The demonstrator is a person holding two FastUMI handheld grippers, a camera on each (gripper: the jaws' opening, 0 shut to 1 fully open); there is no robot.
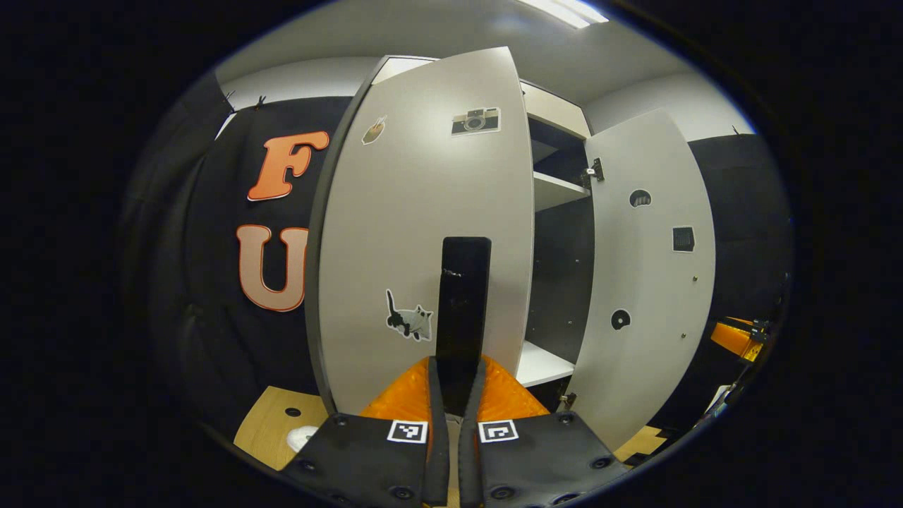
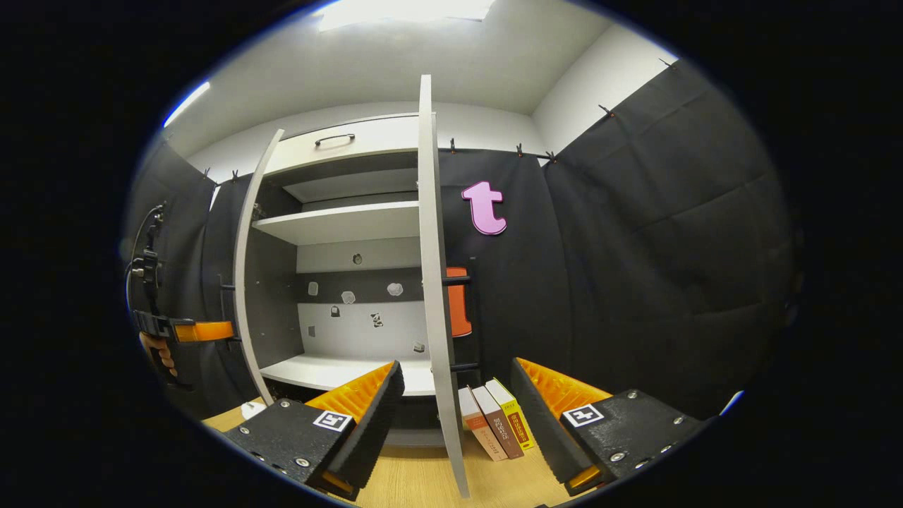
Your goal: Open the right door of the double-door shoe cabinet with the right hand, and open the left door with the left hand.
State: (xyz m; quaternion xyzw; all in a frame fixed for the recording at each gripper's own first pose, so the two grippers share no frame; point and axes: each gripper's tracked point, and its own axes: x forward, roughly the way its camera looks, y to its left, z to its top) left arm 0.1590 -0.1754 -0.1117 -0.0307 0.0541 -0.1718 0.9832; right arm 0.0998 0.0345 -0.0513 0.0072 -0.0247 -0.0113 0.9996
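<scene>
Both doors [image 2: 437,296] ajar; left gripper [image 1: 462,395] jaws clamp handle [image 1: 463,310]; right gripper [image 2: 455,416] jaws wide, empty.

We see a recording booth, black cloth walls [image 2: 656,233] clipped up around a white cabinet [image 2: 346,226], plain ceiling light [image 2: 402,10], wooden floor [image 2: 416,480], books [image 2: 497,420] alongside.

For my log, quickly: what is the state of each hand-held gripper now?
Left hand-held gripper: closed on the black handle of the left door.
Right hand-held gripper: open, holding nothing; the right door edge stands between its fingers.
</scene>
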